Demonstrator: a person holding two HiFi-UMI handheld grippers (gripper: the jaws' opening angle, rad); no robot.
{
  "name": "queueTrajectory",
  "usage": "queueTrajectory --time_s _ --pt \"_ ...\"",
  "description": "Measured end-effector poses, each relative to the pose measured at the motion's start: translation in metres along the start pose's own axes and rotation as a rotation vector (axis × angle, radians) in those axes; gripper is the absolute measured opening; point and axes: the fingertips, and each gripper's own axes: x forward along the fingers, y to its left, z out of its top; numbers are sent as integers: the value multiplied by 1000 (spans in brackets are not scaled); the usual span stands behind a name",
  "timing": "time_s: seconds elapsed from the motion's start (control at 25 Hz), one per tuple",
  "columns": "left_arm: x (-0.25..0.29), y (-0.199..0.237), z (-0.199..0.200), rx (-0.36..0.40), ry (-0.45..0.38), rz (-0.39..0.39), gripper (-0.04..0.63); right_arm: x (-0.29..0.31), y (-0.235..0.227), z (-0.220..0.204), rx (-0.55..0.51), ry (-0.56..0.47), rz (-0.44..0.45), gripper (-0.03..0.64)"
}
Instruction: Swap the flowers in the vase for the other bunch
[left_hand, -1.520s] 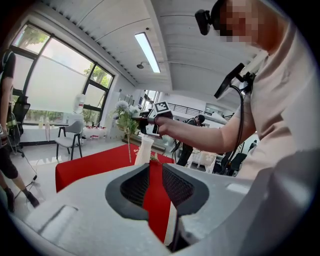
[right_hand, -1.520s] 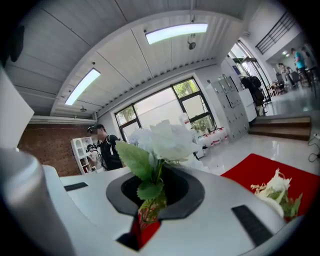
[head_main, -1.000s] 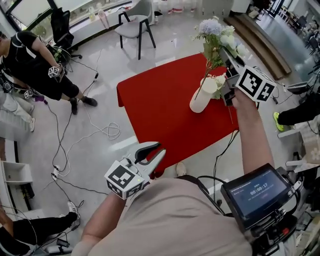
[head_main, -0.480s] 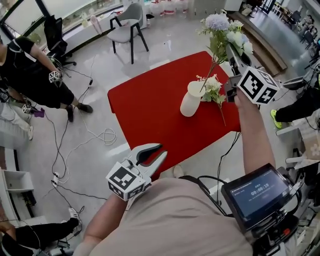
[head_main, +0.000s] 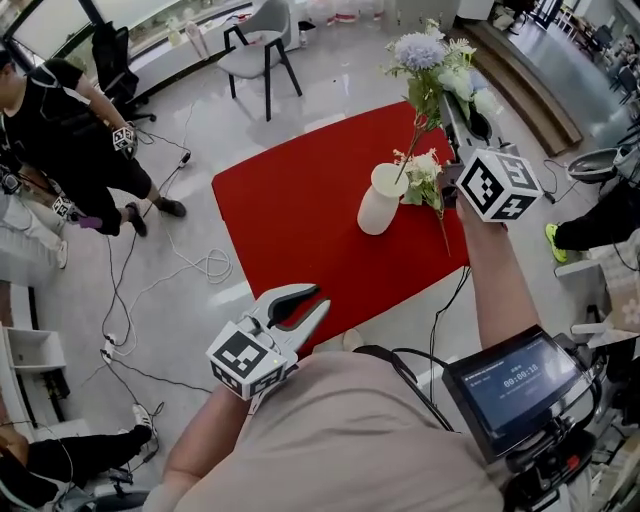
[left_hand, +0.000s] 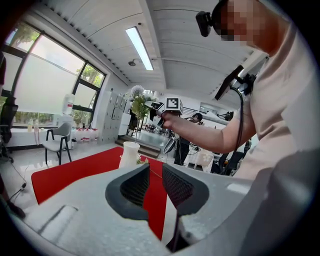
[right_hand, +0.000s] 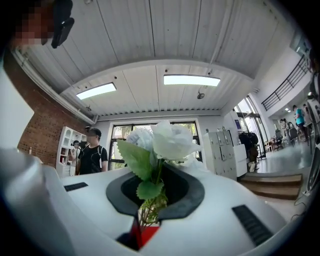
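A white vase (head_main: 380, 200) stands on the red table (head_main: 300, 220). My right gripper (head_main: 447, 100) is above and to the right of it, shut on the stems of a bunch of lilac and white flowers (head_main: 430, 55). The bunch's long stem slants down to the vase's mouth. A second small bunch (head_main: 425, 168) lies beside the vase. In the right gripper view the held flowers (right_hand: 167, 142) rise from between the jaws. My left gripper (head_main: 305, 305) hangs off the table's near edge, open and holding nothing. The left gripper view shows the vase (left_hand: 130, 154) ahead.
A grey chair (head_main: 258, 45) stands beyond the table. A person in black (head_main: 60, 115) stands at the left, with cables (head_main: 195, 265) across the floor. A screen device (head_main: 510, 385) hangs at my right side. Other people (head_main: 600, 225) are to the right of the table.
My right gripper has rolled and shifted a little with the flower bunch still in it. The left gripper has drifted slightly. The person at the left has stepped along.
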Motion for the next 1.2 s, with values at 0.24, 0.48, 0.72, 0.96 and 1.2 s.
queueTrajectory --time_s 0.24,0.48,0.72,0.96,1.2 --pt "3 -2 0 -2 13 34 63 -8 12 -21 -62 -11 39 49" --pt "2 -1 -1 -7 22 48 63 -7 28 -33 -98 -11 79 49" --pt "4 -8 -8 -12 35 47 63 -16 34 -53 -114 6 98 49" --pt "-6 1 -11 -17 38 42 63 -18 51 -75 -132 28 101 49" --pt "-9 4 -12 -21 38 32 63 -25 58 -101 -142 60 96 51"
